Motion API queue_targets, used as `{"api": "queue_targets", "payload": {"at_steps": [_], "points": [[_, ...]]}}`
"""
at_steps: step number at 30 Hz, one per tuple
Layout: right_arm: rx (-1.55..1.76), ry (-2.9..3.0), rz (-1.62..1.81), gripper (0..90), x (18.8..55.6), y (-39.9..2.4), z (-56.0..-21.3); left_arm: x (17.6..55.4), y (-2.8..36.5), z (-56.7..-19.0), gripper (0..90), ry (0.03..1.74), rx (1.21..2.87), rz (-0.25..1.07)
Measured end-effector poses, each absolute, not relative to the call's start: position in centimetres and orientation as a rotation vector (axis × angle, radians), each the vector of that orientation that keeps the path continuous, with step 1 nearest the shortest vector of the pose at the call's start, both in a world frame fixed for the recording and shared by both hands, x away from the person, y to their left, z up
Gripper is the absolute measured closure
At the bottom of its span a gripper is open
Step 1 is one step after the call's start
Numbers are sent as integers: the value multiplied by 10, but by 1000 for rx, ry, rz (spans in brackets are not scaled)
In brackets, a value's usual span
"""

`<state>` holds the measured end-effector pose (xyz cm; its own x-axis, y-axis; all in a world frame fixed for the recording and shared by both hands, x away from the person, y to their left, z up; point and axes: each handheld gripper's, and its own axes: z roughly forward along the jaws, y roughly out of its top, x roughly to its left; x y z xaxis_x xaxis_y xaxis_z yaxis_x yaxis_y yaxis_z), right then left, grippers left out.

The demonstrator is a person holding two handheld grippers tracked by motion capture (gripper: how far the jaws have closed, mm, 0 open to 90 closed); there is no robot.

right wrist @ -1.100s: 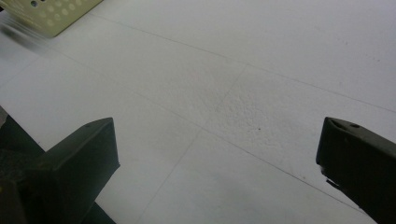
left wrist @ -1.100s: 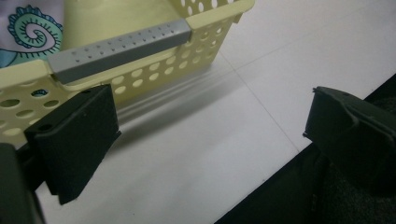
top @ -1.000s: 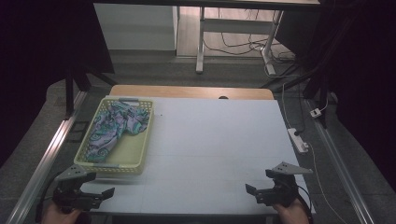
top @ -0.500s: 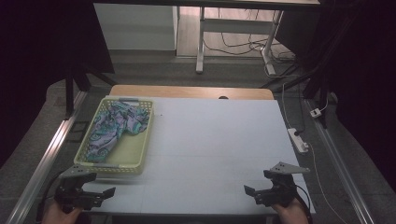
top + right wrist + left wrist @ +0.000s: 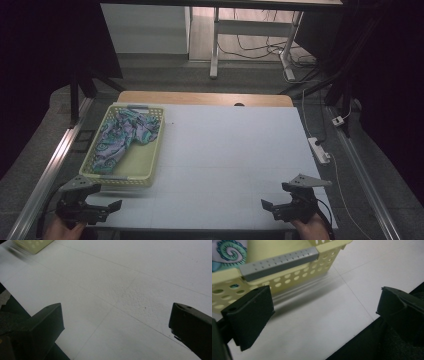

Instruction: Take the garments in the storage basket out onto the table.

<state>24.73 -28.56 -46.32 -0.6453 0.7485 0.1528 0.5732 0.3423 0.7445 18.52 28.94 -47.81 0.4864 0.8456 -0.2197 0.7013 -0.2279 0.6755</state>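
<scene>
While both hands rest at the near edge of the white counter [image 5: 225, 150], the left gripper [image 5: 111, 207] sits at the near left corner and the right gripper [image 5: 267, 206] at the near right corner, well apart from each other. Each gripper has its jaws spread wide with nothing between them; the left gripper view shows bare counter and the basket's near wall in the gap, and the right gripper view shows only bare counter surface in the gap. A pale yellow basket [image 5: 145, 172] with perforated walls stands on the left side of the counter, just beyond the left gripper, apart from it. Inside the basket lies a crumpled patterned cloth [image 5: 120, 137] in purple, teal and white swirls, bunched toward the far and left part, leaving the near right part of the basket floor bare. A grey perforated strip [image 5: 279, 261] runs along the basket's near rim, seen close in the left gripper view.
</scene>
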Motion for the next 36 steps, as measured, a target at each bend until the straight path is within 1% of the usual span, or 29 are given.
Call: {"api": "queue_targets", "payload": {"at_steps": [11, 18, 28, 36], "points": [[1184, 2396, 1163, 4, 246, -283, -463, 188, 294, -467, 0, 1264, 1971, 293], [1180, 2400, 1159, 4, 247, -283, -464, 194, 297, -464, 0, 1248, 1977, 290], [1182, 2403, 1154, 4, 247, -283, -464, 211, 302, -463, 0, 1199, 1994, 243], [1187, 2411, 1149, 5, 248, -283, -464, 225, 307, -461, 0, 1200, 2005, 253]]}}
